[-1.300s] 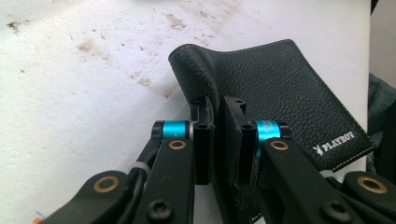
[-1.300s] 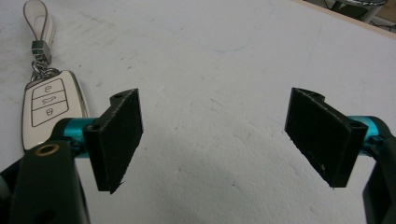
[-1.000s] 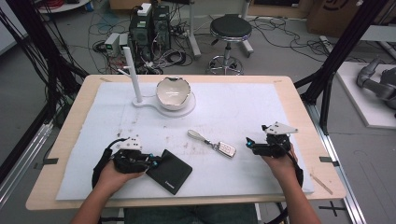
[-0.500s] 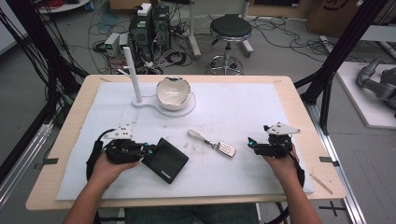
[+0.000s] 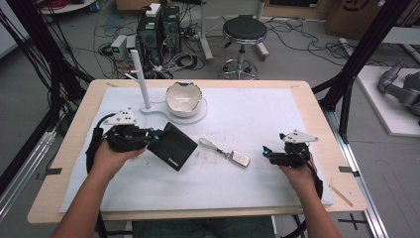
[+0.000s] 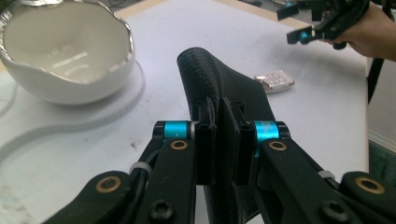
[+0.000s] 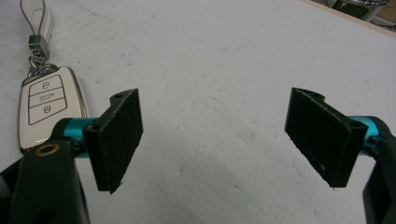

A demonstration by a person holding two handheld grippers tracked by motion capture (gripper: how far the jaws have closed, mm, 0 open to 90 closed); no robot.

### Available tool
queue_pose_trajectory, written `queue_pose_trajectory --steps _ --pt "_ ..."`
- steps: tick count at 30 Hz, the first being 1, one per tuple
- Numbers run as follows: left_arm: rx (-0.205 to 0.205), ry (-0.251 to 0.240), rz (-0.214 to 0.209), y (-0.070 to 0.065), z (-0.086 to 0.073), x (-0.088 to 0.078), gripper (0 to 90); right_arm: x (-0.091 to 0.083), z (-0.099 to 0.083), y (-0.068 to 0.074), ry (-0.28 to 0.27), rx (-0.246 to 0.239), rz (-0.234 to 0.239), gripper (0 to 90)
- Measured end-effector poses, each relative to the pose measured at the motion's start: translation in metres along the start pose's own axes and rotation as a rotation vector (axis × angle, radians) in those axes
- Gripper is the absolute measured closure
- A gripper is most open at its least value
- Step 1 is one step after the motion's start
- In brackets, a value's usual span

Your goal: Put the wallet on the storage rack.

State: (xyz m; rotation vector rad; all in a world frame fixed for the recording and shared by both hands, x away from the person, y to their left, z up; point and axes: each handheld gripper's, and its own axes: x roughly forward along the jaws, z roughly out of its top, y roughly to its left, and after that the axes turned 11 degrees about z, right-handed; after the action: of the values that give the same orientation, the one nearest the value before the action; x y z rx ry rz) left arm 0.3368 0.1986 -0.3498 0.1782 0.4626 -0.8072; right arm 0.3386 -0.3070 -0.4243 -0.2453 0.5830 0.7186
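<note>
A black leather wallet (image 5: 173, 146) is held off the mat at its left edge by my left gripper (image 5: 152, 135), which is shut on it. In the left gripper view the wallet (image 6: 224, 88) stands on edge between the two pads, tilted away from me. A white car key fob (image 5: 240, 158) with a strap lies on the mat at centre. My right gripper (image 5: 266, 152) rests just right of the fob, open with nothing between its jaws. The right gripper view has the fob (image 7: 46, 105) beside the left pad (image 7: 116, 135).
A white bowl with a jagged rim (image 5: 183, 98) sits on a white stand with an upright post (image 5: 141, 79) at the back of the mat. The wooden table edge (image 5: 198, 214) runs along the front. A stool and computer boxes stand beyond the table.
My left gripper has carried the wallet up and away from me, toward the bowl, lifting it off the mat. The right gripper has barely shifted.
</note>
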Motion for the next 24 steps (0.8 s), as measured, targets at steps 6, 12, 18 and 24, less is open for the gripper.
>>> queue_pose_trajectory --steps 6,12,18,24 --pt "0.038 0.008 0.042 0.01 0.026 0.001 83.1 0.0 0.0 0.001 0.004 -0.006 -0.002 19.4" --pt "0.064 0.023 0.082 0.02 0.05 0.01 83.1 0.001 0.001 0.002 0.004 -0.007 0.0 19.4" --pt "0.055 0.024 0.097 0.035 0.064 0.025 83.1 0.001 0.001 0.002 0.002 -0.006 0.0 19.4" --pt "0.047 0.032 0.139 0.051 0.087 0.041 83.1 -0.001 -0.001 0.002 -0.001 0.003 0.002 19.4"
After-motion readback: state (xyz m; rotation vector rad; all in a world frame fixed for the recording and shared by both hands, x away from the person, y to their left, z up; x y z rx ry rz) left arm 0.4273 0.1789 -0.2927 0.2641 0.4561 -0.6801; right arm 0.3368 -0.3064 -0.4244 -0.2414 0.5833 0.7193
